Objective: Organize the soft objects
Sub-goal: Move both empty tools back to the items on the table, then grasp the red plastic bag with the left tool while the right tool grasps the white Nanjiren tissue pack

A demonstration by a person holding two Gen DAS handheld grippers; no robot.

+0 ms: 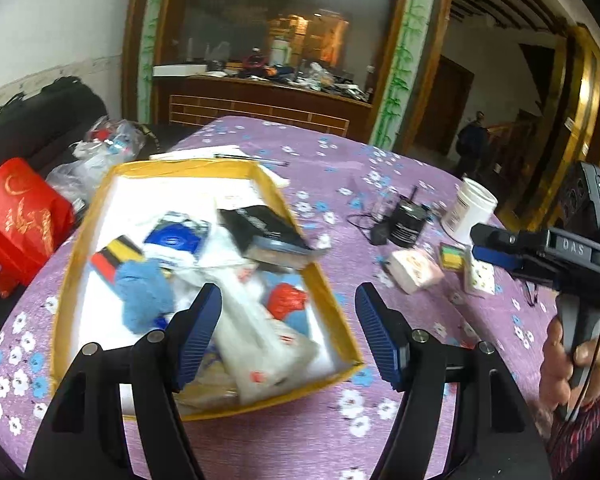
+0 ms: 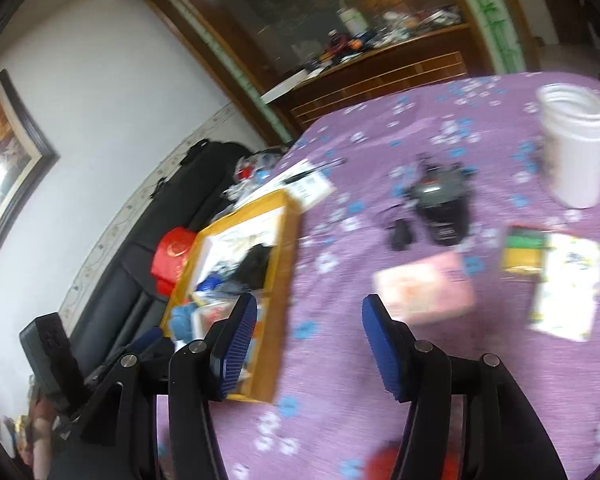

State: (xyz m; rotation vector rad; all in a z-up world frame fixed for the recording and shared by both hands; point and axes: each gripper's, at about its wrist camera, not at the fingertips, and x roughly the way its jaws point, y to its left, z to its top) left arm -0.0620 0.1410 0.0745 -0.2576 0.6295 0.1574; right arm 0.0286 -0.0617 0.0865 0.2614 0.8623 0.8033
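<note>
Left gripper [image 1: 288,320] is seen above the near end of the yellow-rimmed box [image 1: 332,304]; jaws spread, nothing between them. Right gripper [image 2: 308,344] is held over bare purple floral cloth [image 2: 340,420] on the counter; jaws likewise spread and empty.

Soft items already lie piled in the box: blue fuzzy cloth [image 1: 144,292], white tissue packs [image 1: 268,344], red soft piece [image 1: 286,300]. A pink tissue pack [image 2: 424,288] remains on the cloth at 1 o'clock of the right gripper, beside a flowered pack [image 2: 568,284].

Risks, as judged: both views are blurred, so aim may be poor; the black gadget with its cable [image 2: 440,208] and the white jar [image 2: 576,144] stand near the pink pack and could be knocked; a loose pinch could let the pack slip.
</note>
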